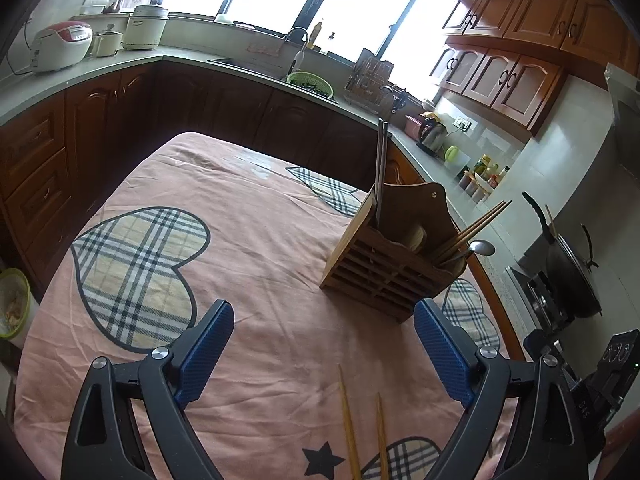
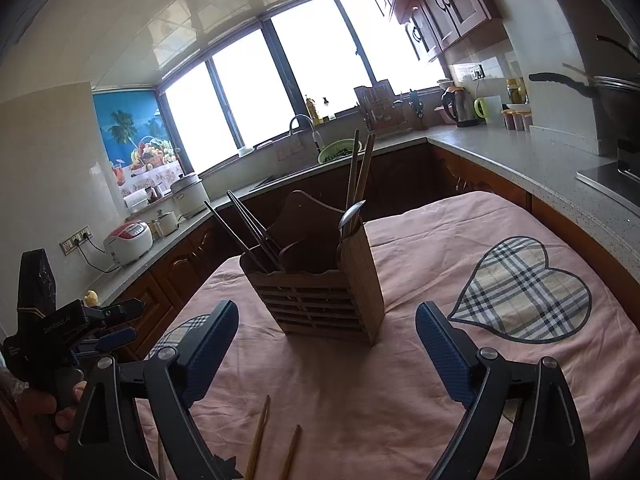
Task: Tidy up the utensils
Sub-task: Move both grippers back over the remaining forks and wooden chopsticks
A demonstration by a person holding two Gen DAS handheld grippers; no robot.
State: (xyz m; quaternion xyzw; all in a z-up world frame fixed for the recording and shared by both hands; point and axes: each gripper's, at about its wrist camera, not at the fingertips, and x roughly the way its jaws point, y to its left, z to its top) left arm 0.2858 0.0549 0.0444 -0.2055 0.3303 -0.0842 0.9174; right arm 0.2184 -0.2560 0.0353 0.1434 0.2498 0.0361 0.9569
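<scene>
- Left gripper (image 1: 324,340) and right gripper (image 2: 326,340): jaws wide, empty.
- Loose wooden chopsticks (image 1: 362,432) lie at bottom centre on the pink cloth (image 1: 260,240).
- Risk: a crooked pinch rolls them, or nudges the wooden holder (image 2: 320,284) at mid-frame.

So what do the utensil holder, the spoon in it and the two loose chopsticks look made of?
Utensil holder: wood or bamboo, brown and matte, with slatted sides and visible grain.
Spoon: probably steel, since its bowl is silvery and reflects light.
Loose chopsticks on the cloth: light tan and dull, likely bamboo or wood.
</scene>
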